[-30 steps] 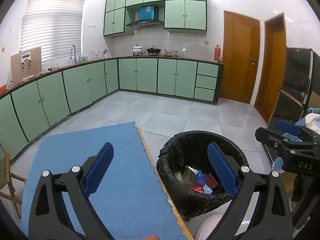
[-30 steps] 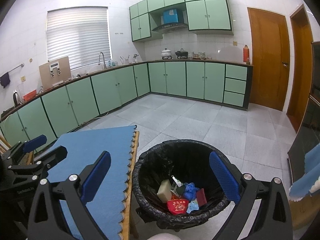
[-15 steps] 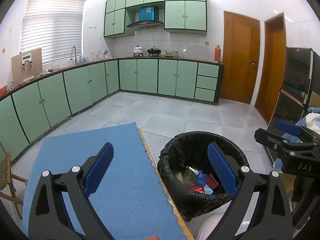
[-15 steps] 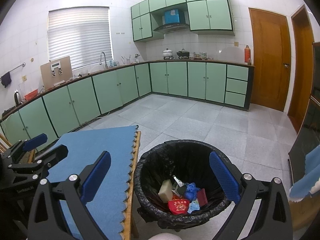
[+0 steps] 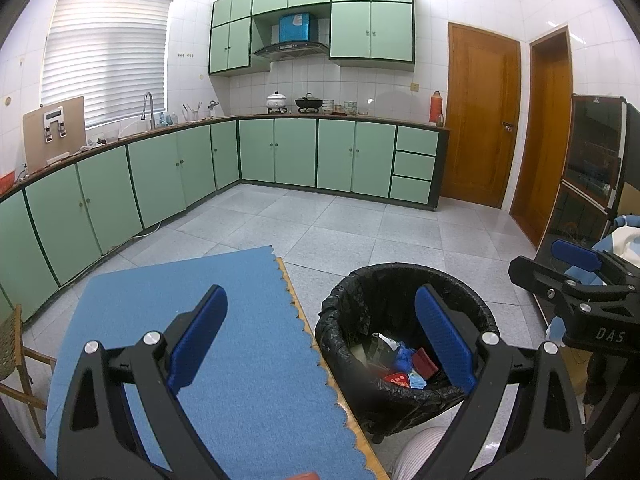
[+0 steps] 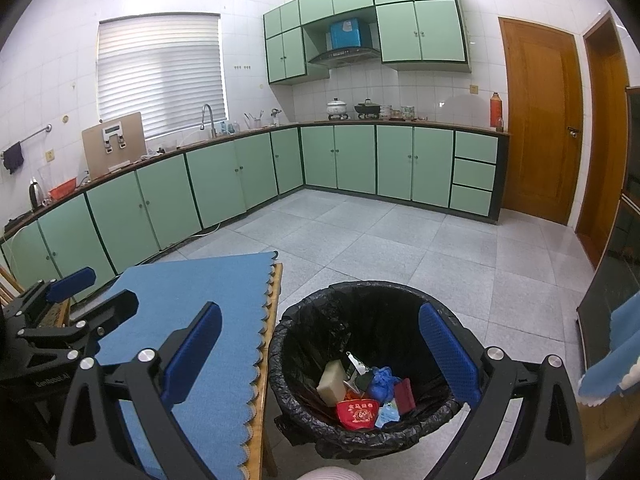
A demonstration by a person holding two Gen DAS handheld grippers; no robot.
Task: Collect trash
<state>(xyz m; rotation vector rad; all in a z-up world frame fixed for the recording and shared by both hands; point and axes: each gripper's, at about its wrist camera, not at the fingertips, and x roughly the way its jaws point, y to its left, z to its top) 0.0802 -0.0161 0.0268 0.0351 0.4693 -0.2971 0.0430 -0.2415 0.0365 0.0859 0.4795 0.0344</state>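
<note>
A black-bagged trash bin [image 6: 360, 304] stands on the floor right of the table; it also shows in the left wrist view [image 5: 404, 280]. Inside lie a red packet [image 6: 357, 412], a beige block [image 6: 332, 376], a blue wad [image 6: 382, 378] and other scraps. My right gripper [image 6: 320, 354] is open and empty above the bin's near rim. My left gripper [image 5: 320, 336] is open and empty, over the table's right edge and the bin. Each gripper shows at the side of the other's view: the right gripper [image 5: 576, 276], the left gripper [image 6: 76, 300].
A blue mat [image 5: 192, 312] covers the wooden table [image 6: 272, 308] at left. Green cabinets [image 5: 296, 156] line the far walls under a counter with pots. Two wooden doors [image 5: 480, 120] are at right. A wooden chair [image 5: 12, 344] stands at far left. A dark cabinet [image 5: 588, 184] is at right.
Both views have shifted very slightly. The grippers stay open and empty and the bin's contents are the same.
</note>
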